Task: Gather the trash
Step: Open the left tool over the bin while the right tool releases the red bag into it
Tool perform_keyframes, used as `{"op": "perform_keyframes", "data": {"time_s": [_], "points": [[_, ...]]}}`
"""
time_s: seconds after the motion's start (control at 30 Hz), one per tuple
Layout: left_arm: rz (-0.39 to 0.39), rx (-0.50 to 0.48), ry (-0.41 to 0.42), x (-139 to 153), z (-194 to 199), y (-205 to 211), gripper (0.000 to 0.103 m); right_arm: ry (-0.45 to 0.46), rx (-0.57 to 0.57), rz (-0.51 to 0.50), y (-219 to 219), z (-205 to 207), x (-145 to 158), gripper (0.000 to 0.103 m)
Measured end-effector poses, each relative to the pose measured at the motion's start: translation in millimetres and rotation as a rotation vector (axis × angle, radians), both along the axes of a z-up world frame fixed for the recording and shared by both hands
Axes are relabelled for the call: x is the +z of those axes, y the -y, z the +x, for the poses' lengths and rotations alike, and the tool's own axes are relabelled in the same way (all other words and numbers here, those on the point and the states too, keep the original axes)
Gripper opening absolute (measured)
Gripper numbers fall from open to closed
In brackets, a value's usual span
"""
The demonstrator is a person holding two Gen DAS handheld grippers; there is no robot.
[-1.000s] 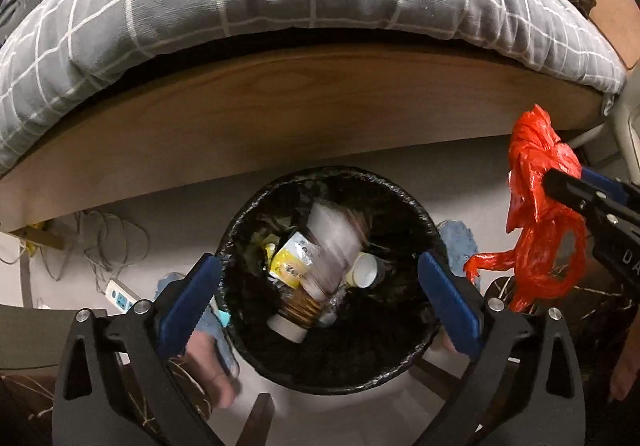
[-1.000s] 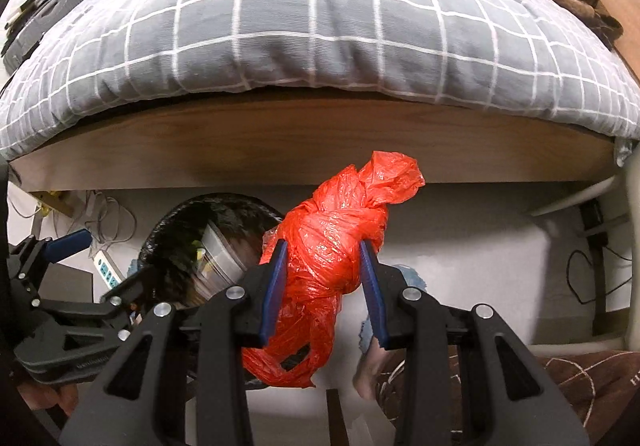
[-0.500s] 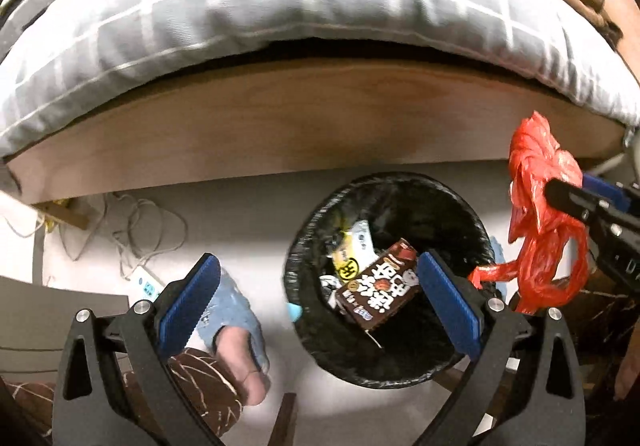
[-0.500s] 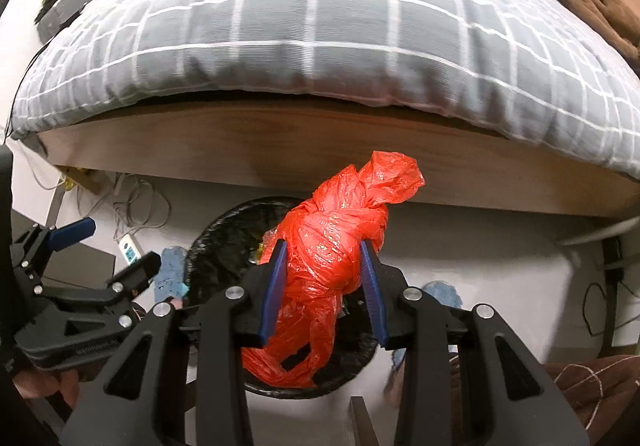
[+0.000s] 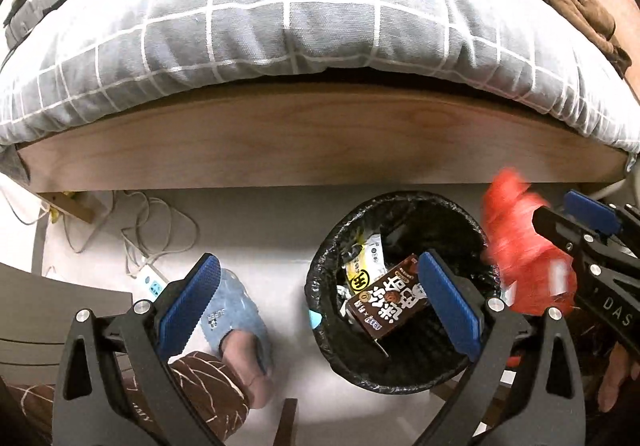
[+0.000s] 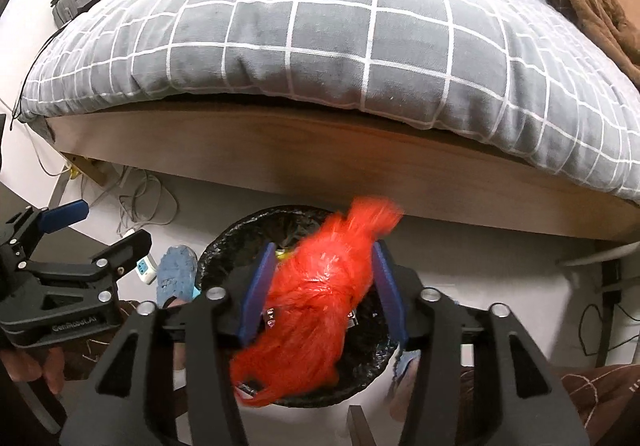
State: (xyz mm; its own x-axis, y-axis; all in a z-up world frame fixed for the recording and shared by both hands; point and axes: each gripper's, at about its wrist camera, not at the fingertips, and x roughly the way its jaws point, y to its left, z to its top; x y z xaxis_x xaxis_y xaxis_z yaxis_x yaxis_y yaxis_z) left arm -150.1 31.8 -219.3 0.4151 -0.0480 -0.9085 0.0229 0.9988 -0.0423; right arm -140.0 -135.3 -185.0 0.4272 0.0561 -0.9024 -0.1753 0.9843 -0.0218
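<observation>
A round bin with a black liner (image 5: 394, 378) (image 6: 240, 234) stands on the floor beside the bed. It holds a brown drink carton (image 5: 386, 304) and a yellow wrapper (image 5: 362, 272). My left gripper (image 5: 320, 302) is open and empty, above the floor at the bin's left. My right gripper (image 6: 322, 286) is over the bin, its jaws apart. A red plastic bag (image 6: 316, 306) (image 5: 520, 246) is blurred between them, seemingly dropping loose toward the bin.
A wooden bed frame (image 5: 320, 142) with a grey checked duvet (image 6: 340, 34) runs behind the bin. A power strip and cables (image 5: 150, 280) lie on the floor at left. My slippered foot (image 5: 226, 320) is beside the bin.
My right gripper moved over the bin and its jaws spread; the red bag, gripped before, now blurs downward. My left gripper drifted left, away from the bin.
</observation>
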Motion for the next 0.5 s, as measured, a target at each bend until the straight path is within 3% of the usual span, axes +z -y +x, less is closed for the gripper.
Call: {"op": "perform_keyframes", "data": {"time_s": [0.2, 0.5], "points": [[-0.014, -0.008, 0.029, 14, 4, 1, 0.097, 0.048, -0.011, -0.011, 4, 0, 14, 0.067], [-0.027, -0.015, 0.107, 57, 12, 14, 0.097, 0.216, -0.106, -0.019, 30, 3, 59, 0.087]]}}
